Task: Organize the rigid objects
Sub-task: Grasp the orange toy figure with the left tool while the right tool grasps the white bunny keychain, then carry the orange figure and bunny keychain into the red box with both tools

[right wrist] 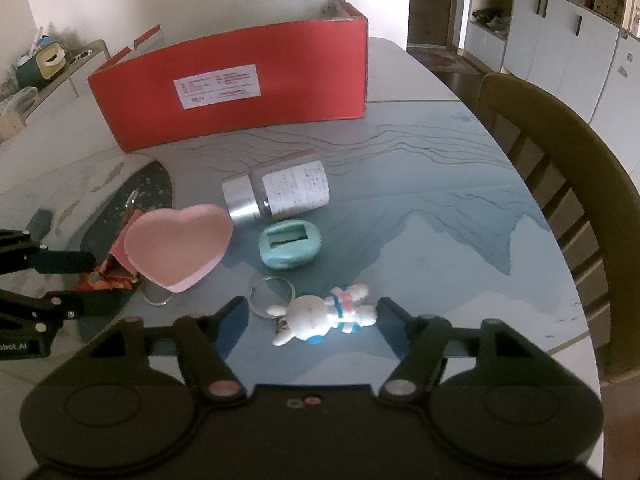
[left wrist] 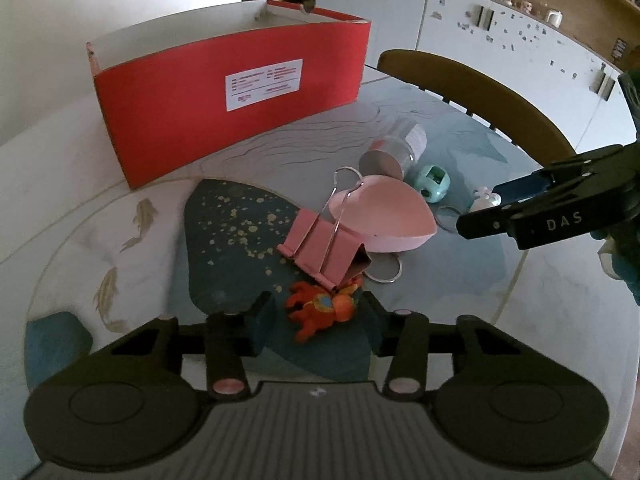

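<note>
Plainly "DAS" on right claw (left wrist: 478,210)

Table (right wrist: 460,200) with blue-grey printed top, rounded edge. Red cardboard box (right wrist: 240,92) stands at the far side, open top, white label facing the cameras. Nearer: clear bottle (right wrist: 280,194) with silver cap on its side, teal rounded item (right wrist: 290,246) just beside it, pink heart-shaped dish (right wrist: 180,250) tilted, pink binder clip (left wrist: 324,250), orange toy figure (left wrist: 320,310), white bunny keychain (right wrist: 320,316) with metal ring.
</note>
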`<control>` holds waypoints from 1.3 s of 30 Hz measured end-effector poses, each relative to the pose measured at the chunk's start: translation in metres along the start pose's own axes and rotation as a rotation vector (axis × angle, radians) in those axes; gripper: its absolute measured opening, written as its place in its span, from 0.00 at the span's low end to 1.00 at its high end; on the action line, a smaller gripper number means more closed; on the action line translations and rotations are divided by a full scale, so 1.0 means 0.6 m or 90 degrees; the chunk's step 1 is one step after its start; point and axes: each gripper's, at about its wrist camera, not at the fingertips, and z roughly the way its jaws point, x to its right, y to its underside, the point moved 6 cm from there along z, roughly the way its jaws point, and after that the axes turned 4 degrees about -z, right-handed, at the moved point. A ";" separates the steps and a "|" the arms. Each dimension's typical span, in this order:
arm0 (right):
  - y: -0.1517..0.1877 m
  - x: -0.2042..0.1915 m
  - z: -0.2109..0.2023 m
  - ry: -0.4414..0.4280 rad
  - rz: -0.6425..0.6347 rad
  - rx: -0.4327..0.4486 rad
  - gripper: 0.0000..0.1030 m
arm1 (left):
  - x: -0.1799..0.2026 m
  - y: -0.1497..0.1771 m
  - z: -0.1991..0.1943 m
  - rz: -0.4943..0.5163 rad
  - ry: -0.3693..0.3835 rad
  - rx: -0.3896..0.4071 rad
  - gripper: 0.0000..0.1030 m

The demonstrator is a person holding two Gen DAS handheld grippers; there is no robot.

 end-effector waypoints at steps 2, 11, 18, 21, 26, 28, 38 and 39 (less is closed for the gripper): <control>0.001 0.000 0.001 0.004 -0.005 -0.002 0.64 | 0.003 -0.001 0.001 0.006 0.000 -0.002 0.38; 0.004 0.000 -0.005 0.012 -0.012 -0.006 0.57 | 0.005 -0.007 0.004 0.008 0.002 -0.016 0.36; 0.016 -0.005 -0.029 -0.013 0.031 -0.006 0.57 | 0.002 -0.004 -0.009 -0.003 0.000 -0.023 0.36; 0.021 -0.013 -0.045 -0.023 0.044 -0.001 0.57 | -0.002 -0.002 -0.018 -0.021 0.002 -0.029 0.36; 0.019 -0.037 -0.073 -0.036 0.037 0.012 0.57 | -0.006 -0.008 -0.045 -0.040 0.018 -0.014 0.36; 0.016 -0.045 -0.083 -0.043 0.037 0.016 0.57 | -0.006 -0.012 -0.054 -0.043 0.020 -0.006 0.36; -0.019 -0.080 -0.129 -0.064 0.033 0.045 0.57 | -0.014 -0.033 -0.094 -0.050 0.023 0.025 0.35; -0.025 -0.082 -0.133 -0.065 0.031 0.048 0.57 | -0.015 -0.038 -0.100 -0.057 0.028 0.029 0.35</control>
